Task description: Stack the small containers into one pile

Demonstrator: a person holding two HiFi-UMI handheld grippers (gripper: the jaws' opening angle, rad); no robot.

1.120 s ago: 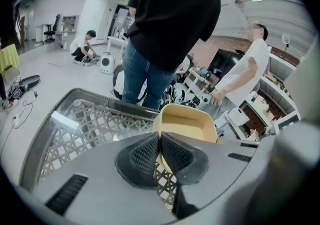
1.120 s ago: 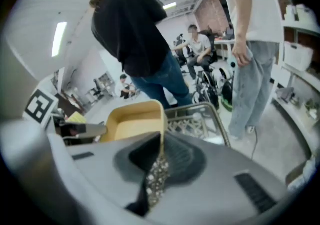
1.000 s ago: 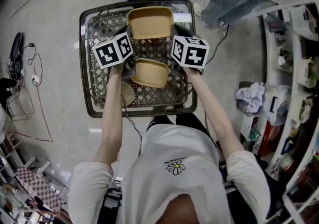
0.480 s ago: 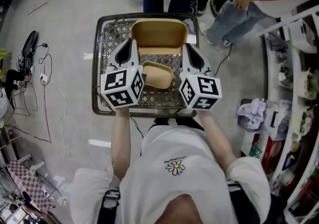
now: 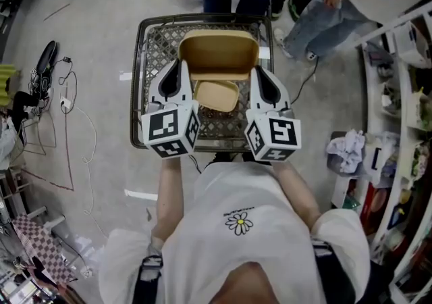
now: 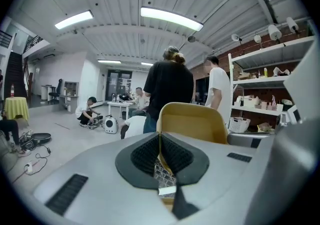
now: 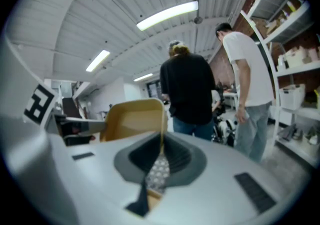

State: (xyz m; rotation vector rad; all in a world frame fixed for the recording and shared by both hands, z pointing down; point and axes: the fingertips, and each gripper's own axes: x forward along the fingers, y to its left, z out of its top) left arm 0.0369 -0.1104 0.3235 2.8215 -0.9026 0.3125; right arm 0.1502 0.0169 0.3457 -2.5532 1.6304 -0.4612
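**A:** Where's the big tan container [image 5: 217, 53]?

**B:** It's up over the far half of the basket [image 5: 140, 80], mouth facing up, with a gripper on each side wall.

**A:** How do the jaws stand?

**B:** The left gripper [image 6: 160, 141] has its jaws pressed together on the container's thin left wall. The dark ribbed pads [image 6: 145, 155] meet on it with no gap. The right gripper [image 7: 161, 144] does the same on the right wall, pinching the rim edge-on.

**A:** And the small container [image 5: 216, 95]?

**B:** It's inside the basket, about at the middle of the lattice floor, mouth up. It sits under the near edge of the big one and between the two grippers. I can't tell whether the two containers touch.

**A:** Anything else in the basket?

**B:** The marker cubes [image 5: 169, 132] cover the near end, so I can't say.

**A:** And around it?

**B:** A person in a black top [image 6: 170, 86] stands just past the far end, back turned. Another person in a white shirt [image 7: 245, 64] stands beside them, off the basket's far right corner. Shelving [image 5: 405, 107] runs along well to the basket's right.
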